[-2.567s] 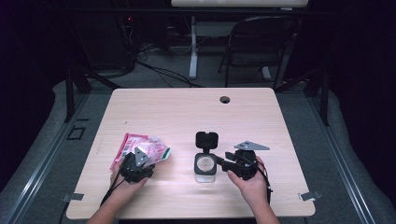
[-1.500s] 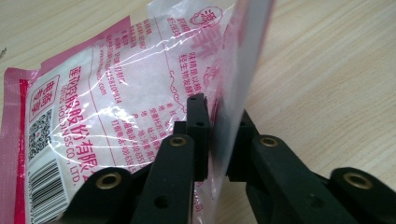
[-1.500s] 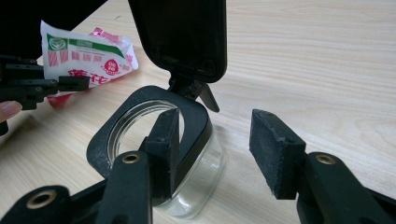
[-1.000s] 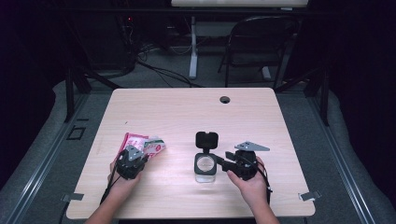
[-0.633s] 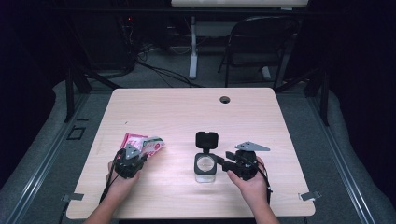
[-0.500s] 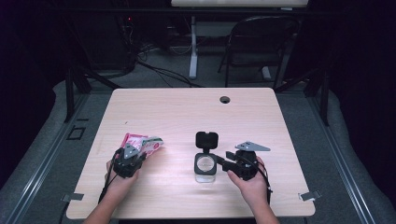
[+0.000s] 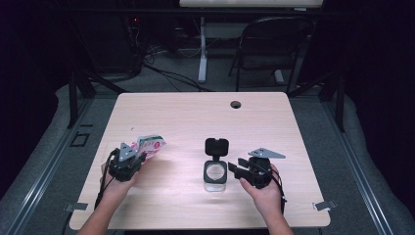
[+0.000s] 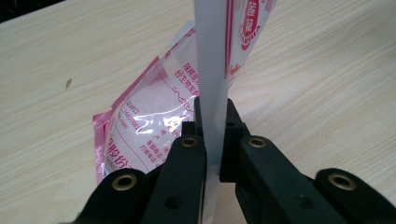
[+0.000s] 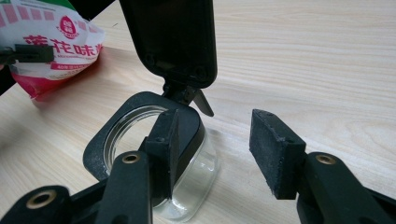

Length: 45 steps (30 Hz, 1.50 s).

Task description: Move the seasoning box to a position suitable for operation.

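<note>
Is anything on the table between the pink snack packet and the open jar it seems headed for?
Nothing visible. Bare wood lies between the pink snack packet, clamped in the left hand-held gripper, and the glass jar. Its hinged black lid is flipped back, leaving the mouth open.

Wood-top table with a round cable hole near the far edge. Behind it: black folding chair, white desk leg, cables on grey carpet.
</note>
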Each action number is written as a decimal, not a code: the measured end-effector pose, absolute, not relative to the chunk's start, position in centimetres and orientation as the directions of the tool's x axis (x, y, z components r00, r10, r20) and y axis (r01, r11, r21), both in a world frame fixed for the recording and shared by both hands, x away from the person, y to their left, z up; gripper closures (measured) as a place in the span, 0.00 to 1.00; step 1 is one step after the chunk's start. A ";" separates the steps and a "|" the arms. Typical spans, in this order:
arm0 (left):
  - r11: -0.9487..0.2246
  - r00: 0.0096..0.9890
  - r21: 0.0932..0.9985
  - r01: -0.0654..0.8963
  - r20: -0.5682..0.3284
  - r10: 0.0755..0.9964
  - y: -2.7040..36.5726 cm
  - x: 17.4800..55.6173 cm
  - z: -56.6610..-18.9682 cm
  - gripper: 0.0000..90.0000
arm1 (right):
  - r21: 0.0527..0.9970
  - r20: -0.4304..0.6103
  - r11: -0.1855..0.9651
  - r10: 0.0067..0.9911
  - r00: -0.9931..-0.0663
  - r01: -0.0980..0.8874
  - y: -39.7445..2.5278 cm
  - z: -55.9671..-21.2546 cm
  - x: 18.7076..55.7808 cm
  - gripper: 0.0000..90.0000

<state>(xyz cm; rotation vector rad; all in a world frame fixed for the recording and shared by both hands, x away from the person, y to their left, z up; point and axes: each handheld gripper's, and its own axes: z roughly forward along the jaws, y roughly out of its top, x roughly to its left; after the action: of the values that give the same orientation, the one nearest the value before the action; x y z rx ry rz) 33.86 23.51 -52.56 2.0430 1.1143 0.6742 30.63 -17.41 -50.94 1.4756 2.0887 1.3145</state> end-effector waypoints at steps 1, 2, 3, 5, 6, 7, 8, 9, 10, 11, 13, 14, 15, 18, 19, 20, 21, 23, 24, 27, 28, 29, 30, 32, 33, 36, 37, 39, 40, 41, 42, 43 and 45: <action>-0.385 0.494 0.779 0.494 0.113 0.862 23.6 33.9 -52.4 1.00 | 0.787 0.271 0.071 0.853 -0.446 0.613 -17.4 -50.9 30.6 0.58; -0.384 0.492 0.782 0.491 0.115 0.863 23.7 33.9 -52.2 1.00 | 0.786 0.271 0.071 0.853 -0.446 0.614 -17.4 -51.0 30.6 0.58; -0.384 0.492 0.783 0.489 0.116 0.863 23.8 34.0 -52.0 1.00 | 0.786 0.271 0.071 0.853 -0.446 0.614 -17.4 -51.0 30.6 0.58; -0.388 0.492 0.786 0.481 0.125 0.862 24.0 34.1 -51.5 1.00 | 0.787 0.269 0.072 0.854 -0.445 0.613 -17.4 -50.9 30.6 0.58; -0.393 0.489 0.788 0.475 0.135 0.862 24.1 34.2 -51.2 1.00 | 0.786 0.270 0.071 0.854 -0.446 0.614 -17.5 -50.9 30.6 0.58; -0.395 0.489 0.788 0.472 0.139 0.861 24.2 34.3 -50.8 1.00 | 0.787 0.270 0.071 0.854 -0.445 0.613 -17.5 -50.9 30.6 0.58; -0.402 0.486 0.790 0.463 0.153 0.861 24.3 34.4 -50.4 1.00 | 0.787 0.270 0.070 0.854 -0.445 0.613 -17.5 -50.9 30.6 0.58; -0.403 0.480 0.793 0.456 0.162 0.862 24.5 34.5 -50.0 1.00 | 0.788 0.271 0.069 0.854 -0.444 0.612 -17.5 -50.9 30.6 0.58; -0.409 0.474 0.794 0.450 0.176 0.863 24.6 34.6 -49.6 1.00 | 0.788 0.271 0.067 0.854 -0.443 0.612 -17.5 -51.0 30.7 0.58; -0.413 0.469 0.796 0.443 0.187 0.863 24.8 34.7 -49.2 1.00 | 0.787 0.272 0.066 0.855 -0.441 0.613 -17.6 -51.0 30.7 0.58; -0.410 0.457 0.800 0.438 0.195 0.868 25.1 34.9 -48.5 1.00 | 0.786 0.277 0.061 0.854 -0.440 0.615 -17.6 -51.0 30.7 0.58; -0.407 0.453 0.803 0.435 0.195 0.870 25.3 35.0 -48.1 1.00 | 0.787 0.278 0.060 0.855 -0.438 0.615 -17.6 -51.0 30.7 0.58; -0.405 0.449 0.805 0.434 0.196 0.872 25.4 35.1 -47.8 1.00 | 0.787 0.278 0.059 0.855 -0.438 0.614 -17.6 -51.0 30.7 0.58; -0.393 0.438 0.812 0.431 0.192 0.878 25.9 35.3 -47.0 1.00 | 0.787 0.279 0.058 0.855 -0.438 0.614 -17.6 -51.0 30.7 0.58; -0.386 0.438 0.814 0.434 0.184 0.880 26.0 35.3 -46.8 1.00 | 0.787 0.279 0.057 0.855 -0.437 0.614 -17.7 -51.0 30.7 0.58; -0.383 0.437 0.818 0.429 0.183 0.880 26.1 35.3 -46.6 1.00 | 0.786 0.278 0.059 0.855 -0.438 0.615 -17.7 -51.0 30.8 0.58; -0.383 0.438 0.819 0.428 0.184 0.880 26.1 35.3 -46.5 1.00 | 0.786 0.279 0.058 0.855 -0.437 0.615 -17.7 -51.0 30.8 0.58; -0.387 0.442 0.822 0.419 0.188 0.877 25.9 35.2 -46.2 1.00 | 0.785 0.274 0.063 0.857 -0.437 0.616 -17.7 -51.0 30.8 0.58; -0.387 0.447 0.822 0.417 0.185 0.875 25.8 35.0 -46.1 1.00 | 0.785 0.275 0.063 0.856 -0.438 0.616 -17.7 -51.0 30.8 0.58; -0.393 0.460 0.829 0.398 0.190 0.867 25.3 34.7 -45.8 1.00 | 0.787 0.281 0.055 0.855 -0.436 0.614 -17.7 -51.0 30.8 0.58; -0.391 0.465 0.832 0.394 0.187 0.865 25.1 34.6 -45.6 1.00 | 0.788 0.281 0.054 0.855 -0.436 0.614 -17.7 -51.0 30.8 0.58; -0.394 0.476 0.833 0.388 0.185 0.860 25.0 34.5 -45.5 1.00 | 0.788 0.281 0.054 0.855 -0.436 0.613 -17.7 -51.0 30.8 0.58; -0.392 0.480 0.836 0.383 0.183 0.858 24.7 34.4 -45.3 1.00 | 0.788 0.280 0.054 0.856 -0.435 0.613 -17.7 -51.0 30.8 0.58; -0.395 0.496 0.840 0.371 0.179 0.849 24.3 34.1 -45.1 1.00 | 0.789 0.281 0.052 0.855 -0.435 0.612 -17.7 -51.0 30.8 0.58; -0.396 0.503 0.842 0.365 0.180 0.845 24.0 34.0 -45.0 1.00 | 0.788 0.279 0.057 0.855 -0.437 0.613 -17.8 -50.9 30.8 0.58; -0.397 0.535 0.844 0.359 0.162 0.829 23.2 33.8 -44.9 1.00 | 0.789 0.275 0.059 0.857 -0.436 0.612 -17.8 -50.9 30.7 0.58; -0.399 0.542 0.844 0.357 0.161 0.825 22.9 33.8 -44.9 1.00 | 0.788 0.276 0.058 0.857 -0.436 0.613 -17.8 -50.9 30.7 0.58; -0.412 0.569 0.839 0.357 0.154 0.808 22.2 33.6 -45.0 1.00 | 0.789 0.276 0.058 0.856 -0.437 0.612 -17.8 -50.9 30.7 0.58; -0.419 0.576 0.837 0.351 0.159 0.802 21.8 33.6 -45.1 1.00 | 0.789 0.276 0.057 0.856 -0.437 0.612 -17.8 -50.9 30.7 0.58; -0.425 0.587 0.835 0.349 0.159 0.794 21.4 33.5 -45.2 1.00 | 0.789 0.277 0.057 0.856 -0.437 0.612 -17.8 -50.9 30.7 0.58; -0.429 0.598 0.834 0.346 0.157 0.786 21.0 33.4 -45.3 1.00 | 0.790 0.280 0.052 0.856 -0.435 0.611 -17.8 -50.9 30.7 0.58; -0.430 0.608 0.835 0.343 0.151 0.779 20.6 33.3 -45.3 1.00 | 0.788 0.277 0.058 0.856 -0.437 0.613 -17.8 -50.9 30.7 0.58; -0.436 0.627 0.836 0.334 0.148 0.765 19.8 33.1 -45.4 1.00 | 0.788 0.278 0.058 0.855 -0.437 0.613 -17.8 -50.9 30.7 0.58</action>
<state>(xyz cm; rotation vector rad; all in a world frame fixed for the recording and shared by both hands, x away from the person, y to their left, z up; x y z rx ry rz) 33.06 19.83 -45.42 2.0296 0.8608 0.6672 30.74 -17.84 -50.90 1.4894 2.0737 1.3212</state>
